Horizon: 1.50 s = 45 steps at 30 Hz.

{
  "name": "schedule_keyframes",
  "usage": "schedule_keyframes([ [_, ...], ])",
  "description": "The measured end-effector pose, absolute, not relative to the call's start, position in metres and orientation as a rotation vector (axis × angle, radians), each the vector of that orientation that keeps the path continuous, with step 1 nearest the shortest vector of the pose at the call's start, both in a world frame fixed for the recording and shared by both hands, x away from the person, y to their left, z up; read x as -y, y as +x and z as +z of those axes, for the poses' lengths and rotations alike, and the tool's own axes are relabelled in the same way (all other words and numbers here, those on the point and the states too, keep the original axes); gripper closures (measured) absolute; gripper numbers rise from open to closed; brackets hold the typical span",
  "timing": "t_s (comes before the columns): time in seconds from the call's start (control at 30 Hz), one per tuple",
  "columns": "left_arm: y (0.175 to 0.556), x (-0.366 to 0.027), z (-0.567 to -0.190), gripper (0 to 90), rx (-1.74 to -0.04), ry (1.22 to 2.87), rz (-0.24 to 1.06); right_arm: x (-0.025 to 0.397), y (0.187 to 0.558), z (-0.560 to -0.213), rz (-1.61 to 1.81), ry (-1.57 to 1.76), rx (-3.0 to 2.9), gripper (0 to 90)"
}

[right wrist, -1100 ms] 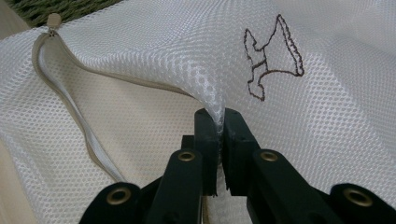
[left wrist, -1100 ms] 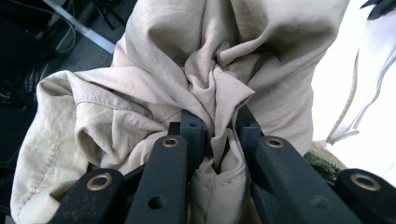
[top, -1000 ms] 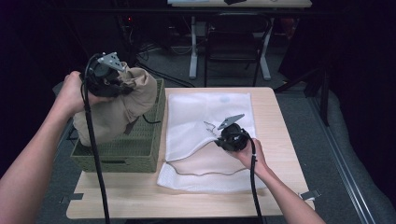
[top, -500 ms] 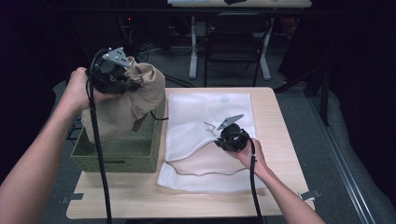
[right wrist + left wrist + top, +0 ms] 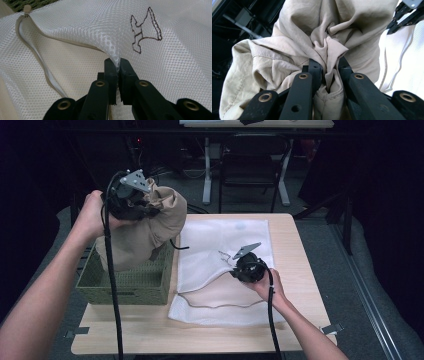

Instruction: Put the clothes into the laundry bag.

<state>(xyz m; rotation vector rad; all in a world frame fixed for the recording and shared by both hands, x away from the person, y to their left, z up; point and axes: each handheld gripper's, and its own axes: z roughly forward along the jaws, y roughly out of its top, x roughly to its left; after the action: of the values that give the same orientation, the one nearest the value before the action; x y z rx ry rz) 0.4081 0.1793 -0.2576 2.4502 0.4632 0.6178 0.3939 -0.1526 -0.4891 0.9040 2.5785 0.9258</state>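
A beige garment (image 5: 145,232) hangs bunched over the green woven basket (image 5: 127,282) at the table's left. My left gripper (image 5: 145,207) is shut on a fold of that beige garment (image 5: 329,62), holding it up above the basket. A white mesh laundry bag (image 5: 220,245) lies flat on the table to the right, its zipper (image 5: 220,304) open along the near side. My right gripper (image 5: 235,265) is shut on a pinch of the mesh bag (image 5: 75,32), lifting its top layer. A small dark outline drawing (image 5: 145,30) marks the mesh.
The wooden table (image 5: 130,335) has bare surface along its front edge. A chair (image 5: 247,170) and desk legs stand behind the table in the dark. A black cable (image 5: 111,285) hangs from my left gripper across the basket's front.
My left gripper has lifted the beige garment higher out of the basket and moved it right, toward the mesh bag. The right gripper has stayed in place on the mesh.
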Motion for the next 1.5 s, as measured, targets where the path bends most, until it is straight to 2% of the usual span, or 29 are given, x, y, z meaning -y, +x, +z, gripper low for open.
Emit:
schedule_keyframes([
  [0.53, 0.397, -0.147, -0.256, 79.6, -0.359, 2.465, 0.567, 0.153, 0.396, -0.490, 0.933, 0.901, -2.578, 86.9],
  [0.73, 0.392, -0.127, -0.266, 79.6, -0.312, 2.486, 0.492, 0.155, 0.396, -0.489, 0.957, 0.906, -2.570, 87.0],
  [1.23, 0.378, -0.070, -0.350, 79.5, -0.240, 2.569, 0.250, 0.159, 0.397, -0.489, 0.997, 0.941, -2.566, 87.8],
  [1.5, 0.376, -0.051, -0.397, 79.2, -0.258, 2.659, 0.190, 0.163, 0.398, -0.489, 1.020, 0.989, -2.568, 88.4],
])
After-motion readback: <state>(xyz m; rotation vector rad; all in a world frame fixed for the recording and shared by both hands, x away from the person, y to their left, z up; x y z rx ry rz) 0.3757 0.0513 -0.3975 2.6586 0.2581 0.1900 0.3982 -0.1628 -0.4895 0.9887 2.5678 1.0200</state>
